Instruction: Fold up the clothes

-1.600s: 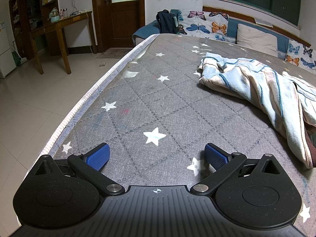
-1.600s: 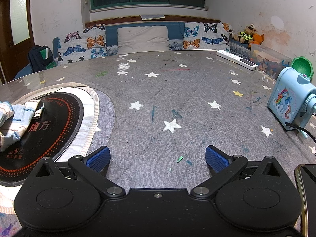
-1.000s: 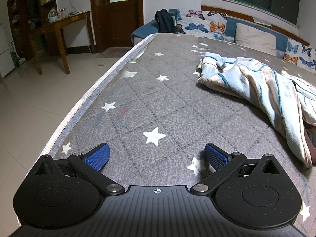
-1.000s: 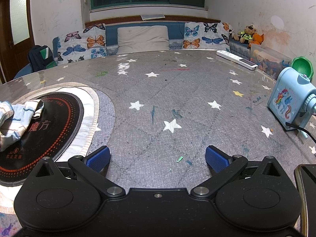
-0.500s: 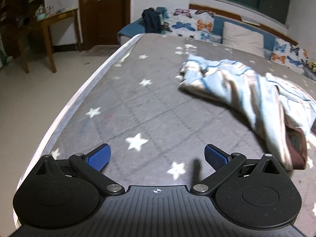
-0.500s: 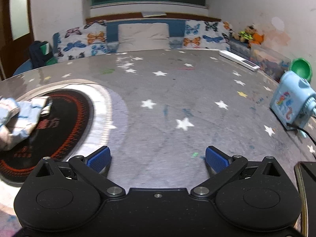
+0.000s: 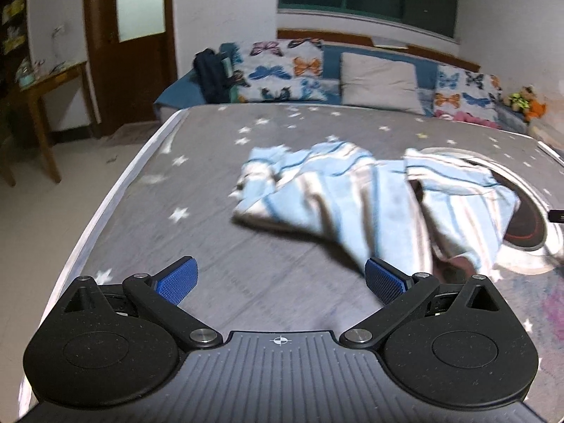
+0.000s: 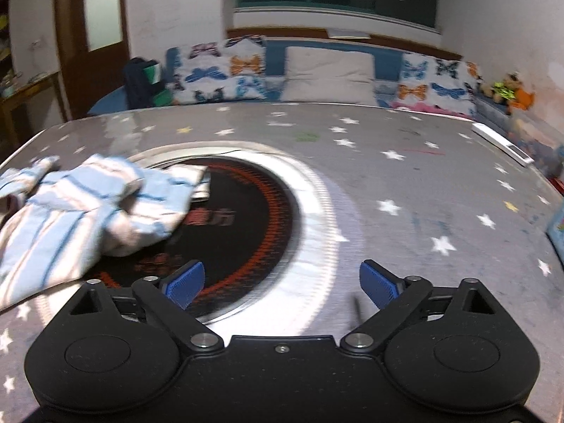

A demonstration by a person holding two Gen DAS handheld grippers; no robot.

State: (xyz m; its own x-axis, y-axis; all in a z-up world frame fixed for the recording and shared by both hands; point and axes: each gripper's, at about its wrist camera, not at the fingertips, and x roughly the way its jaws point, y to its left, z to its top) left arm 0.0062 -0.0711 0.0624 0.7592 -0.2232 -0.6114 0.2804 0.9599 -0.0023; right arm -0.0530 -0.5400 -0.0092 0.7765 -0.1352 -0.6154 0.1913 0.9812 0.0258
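Garment: a crumpled light-blue and white striped cloth garment (image 7: pixel 356 201) lies in a loose heap on the grey star-patterned table cover (image 7: pixel 218 190); its right part drapes over the black round induction plate with red ring markings (image 8: pixel 253 218) set in a silvery rim.
Garment, right view: the same heap (image 8: pixel 81 208) sits left of centre, covering the left part of the plate; the plate's right half is bare.
Left gripper: the black two-finger claw with blue ribbed pads (image 7: pixel 280 278) has its jaws spread wide with only table cover between them; the garment's near edge lies just beyond the right pad, and I cannot tell whether they touch.
Right gripper: the matching black claw with blue pads (image 8: pixel 282 282) stands wide but its jaws are closing; nothing sits between them, only the plate's rim and the table cover below.
Table edge: a pale band (image 7: pixel 116 190) runs along the left side, with pale floor tiles beyond.
Background: butterfly-print cushions (image 7: pixel 282 70) and a plain grey pillow (image 7: pixel 380 83) line a blue bench under a dark window; a brown wooden door (image 7: pixel 130 46) stands to the left.
Sharpness: both views are motion-blurred, so fine detail of the garment is unclear.
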